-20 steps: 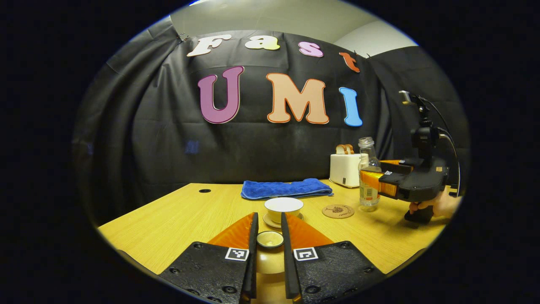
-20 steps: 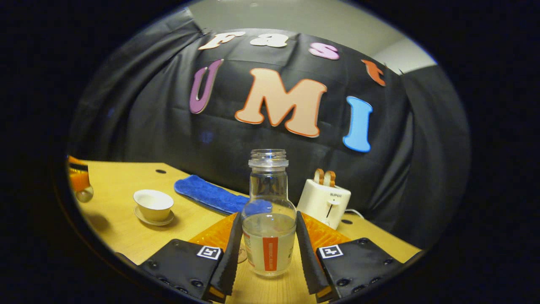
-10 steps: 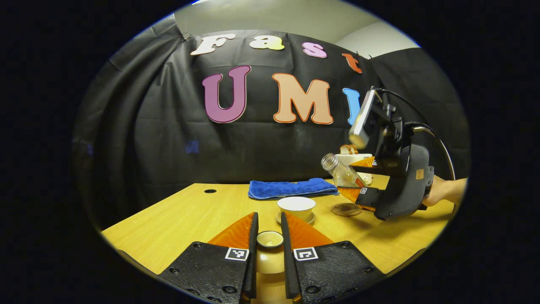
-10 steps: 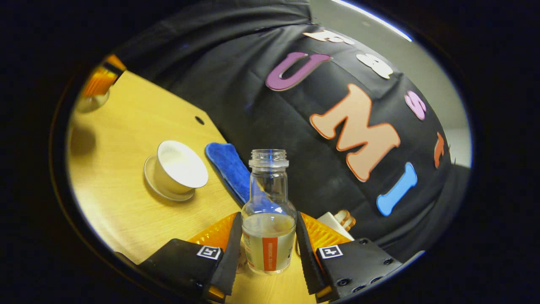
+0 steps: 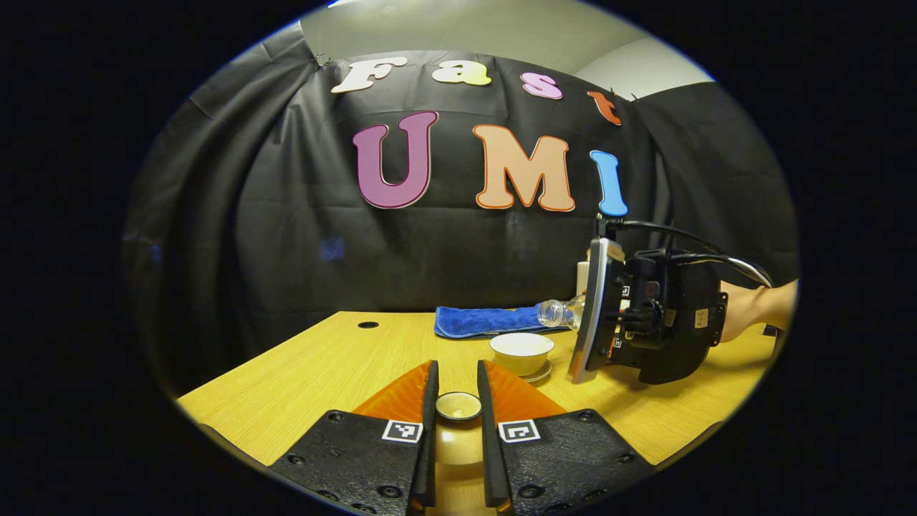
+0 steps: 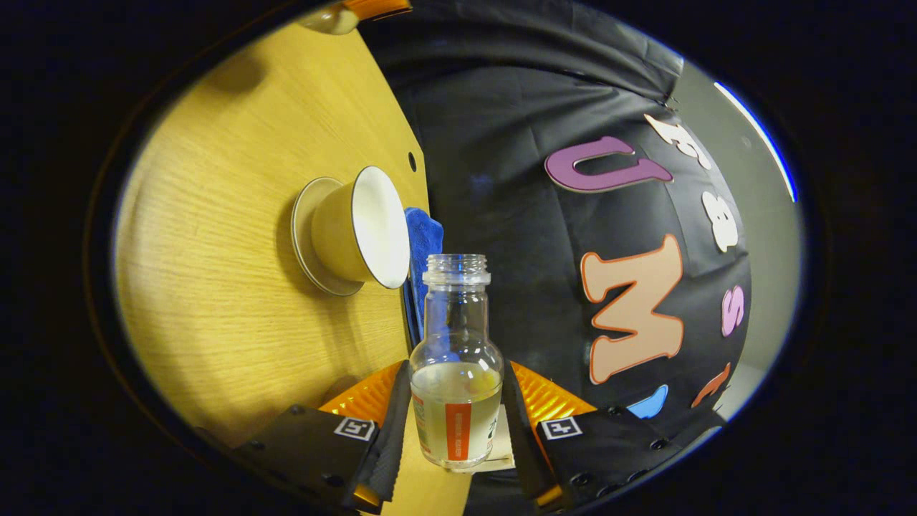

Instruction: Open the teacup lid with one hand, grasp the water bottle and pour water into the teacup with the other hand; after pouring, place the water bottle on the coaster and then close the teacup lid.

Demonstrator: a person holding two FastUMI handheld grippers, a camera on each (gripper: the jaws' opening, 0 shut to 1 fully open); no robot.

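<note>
Right gripper clamps the clear glass water bottle, tipped sideways with its mouth just above the round ceramic teacup. Left gripper pinches the lid (knob up) nearer than the cup.

Dim, warm overhead light; sharp centre, fisheye bending at the edges.

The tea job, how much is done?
Done: the lid is off, held in the left claw, and the cup sits open. In hand: the right claw tips the bottle sideways near the cup. Left: pouring, parking the bottle on the coaster, closing the lid.
</note>
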